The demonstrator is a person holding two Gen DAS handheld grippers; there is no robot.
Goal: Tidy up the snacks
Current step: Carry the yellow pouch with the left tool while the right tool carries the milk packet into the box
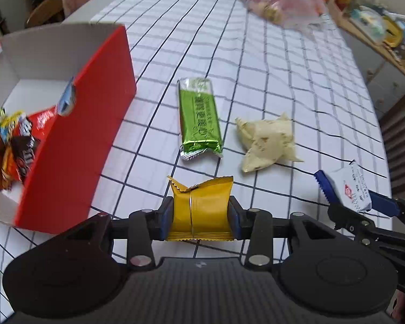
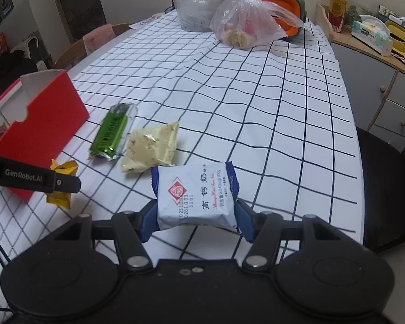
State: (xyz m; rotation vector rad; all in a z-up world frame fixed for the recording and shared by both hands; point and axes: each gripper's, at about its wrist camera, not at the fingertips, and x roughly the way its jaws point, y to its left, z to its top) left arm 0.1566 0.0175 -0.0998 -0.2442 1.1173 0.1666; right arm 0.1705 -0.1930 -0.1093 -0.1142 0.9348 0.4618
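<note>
We find the left gripper (image 1: pixel 201 213) clamped on a yellow packet (image 1: pixel 201 210), held above the checked tablecloth (image 1: pixel 256 67) beside the red box (image 1: pixel 75 135); the right gripper (image 2: pixel 197 216) grips a white-and-blue packet (image 2: pixel 195 194); a green bar (image 1: pixel 199 118) and a cream packet (image 1: pixel 267 140) lie on the cloth between them; wrapped snacks (image 1: pixel 13 145) sit inside the box.

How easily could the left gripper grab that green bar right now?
Probably not: the left gripper is already clamped on a yellow packet. The green bar lies uncovered on the tablecloth just ahead.
</note>
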